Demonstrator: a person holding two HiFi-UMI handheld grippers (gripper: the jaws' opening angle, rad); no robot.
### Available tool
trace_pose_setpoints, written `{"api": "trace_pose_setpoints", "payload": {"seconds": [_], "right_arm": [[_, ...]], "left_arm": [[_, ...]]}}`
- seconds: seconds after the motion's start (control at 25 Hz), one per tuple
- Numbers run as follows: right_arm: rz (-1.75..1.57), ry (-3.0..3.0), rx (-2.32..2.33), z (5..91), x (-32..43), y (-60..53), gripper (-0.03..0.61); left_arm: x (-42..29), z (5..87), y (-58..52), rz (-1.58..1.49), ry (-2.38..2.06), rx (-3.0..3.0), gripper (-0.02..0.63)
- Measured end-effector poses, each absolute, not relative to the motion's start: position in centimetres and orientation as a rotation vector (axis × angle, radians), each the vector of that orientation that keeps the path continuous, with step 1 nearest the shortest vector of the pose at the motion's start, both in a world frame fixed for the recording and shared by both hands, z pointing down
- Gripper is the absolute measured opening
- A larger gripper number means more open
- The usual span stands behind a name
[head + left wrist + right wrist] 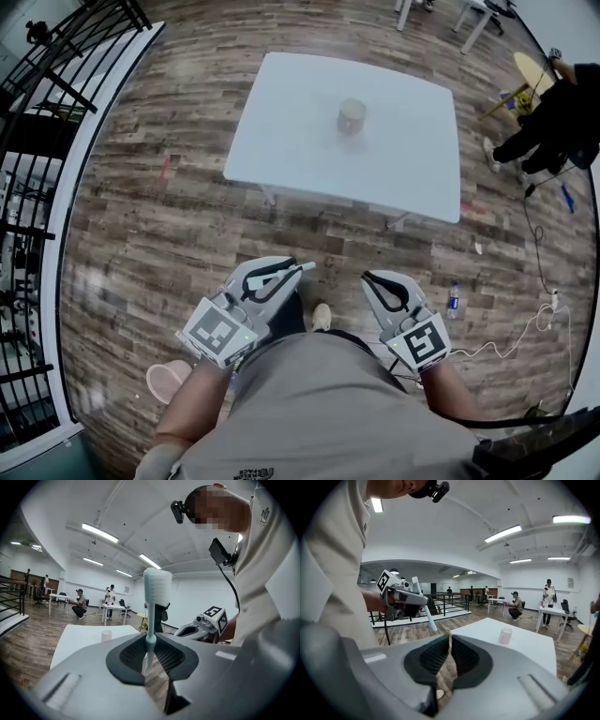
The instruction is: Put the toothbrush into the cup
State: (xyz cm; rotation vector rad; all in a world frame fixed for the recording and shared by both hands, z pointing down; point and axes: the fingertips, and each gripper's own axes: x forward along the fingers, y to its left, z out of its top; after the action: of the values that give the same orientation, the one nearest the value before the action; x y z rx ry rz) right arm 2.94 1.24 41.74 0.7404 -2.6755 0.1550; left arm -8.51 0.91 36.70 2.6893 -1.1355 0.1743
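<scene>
A pale toothbrush (151,620) stands upright between the pads of my left gripper (150,652), which is shut on its handle; the bristle head (157,581) is on top. In the head view the left gripper (287,273) is low and left over the wooden floor, with the toothbrush (301,268) poking out toward the right gripper (371,279). The right gripper (449,645) is shut with nothing in it. The small cup (352,116) stands upright on the white table (281,112), well ahead of both grippers. The same cup (505,635) shows in the right gripper view.
A black railing (37,187) runs along the left side. A person in black (553,112) crouches at the far right. On the floor lie a water bottle (453,298), a white cable (525,333) and a pink slipper (169,379). More tables and people stand farther back.
</scene>
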Motion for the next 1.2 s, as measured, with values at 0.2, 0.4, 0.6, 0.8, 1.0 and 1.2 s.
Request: {"api": "trace_pose_setpoints", "payload": {"seconds": [0.2, 0.4, 0.6, 0.8, 1.0, 1.2], "right_arm": [[0.163, -2.649, 0.818, 41.1, 2.0, -3.3, 0.018], [0.158, -2.625, 0.904, 40.1, -0.3, -8.4, 0.018], [0.190, -2.598, 1.002, 39.2, -1.3, -11.8, 0.018], [0.212, -2.577, 1.067, 39.9, -1.1, -14.1, 0.018], [0.234, -2.561, 1.086, 40.7, 0.8, -18.3, 0.018], [0.225, -2.570, 1.071, 40.5, 4.3, -23.4, 0.018]], "left_arm": [[-9.9, 36.9, -4.4, 0.156, -1.090, 2.714, 0.055], [-12.0, 36.8, -10.2, 0.156, -1.013, 2.759, 0.055], [-12.7, 36.5, -15.5, 0.190, -0.948, 2.834, 0.055], [-12.5, 37.8, -20.2, 0.191, -0.892, 2.843, 0.055], [-10.7, 39.0, -25.9, 0.189, -0.888, 2.818, 0.055], [-7.4, 40.3, -31.8, 0.195, -0.916, 2.778, 0.055]]}}
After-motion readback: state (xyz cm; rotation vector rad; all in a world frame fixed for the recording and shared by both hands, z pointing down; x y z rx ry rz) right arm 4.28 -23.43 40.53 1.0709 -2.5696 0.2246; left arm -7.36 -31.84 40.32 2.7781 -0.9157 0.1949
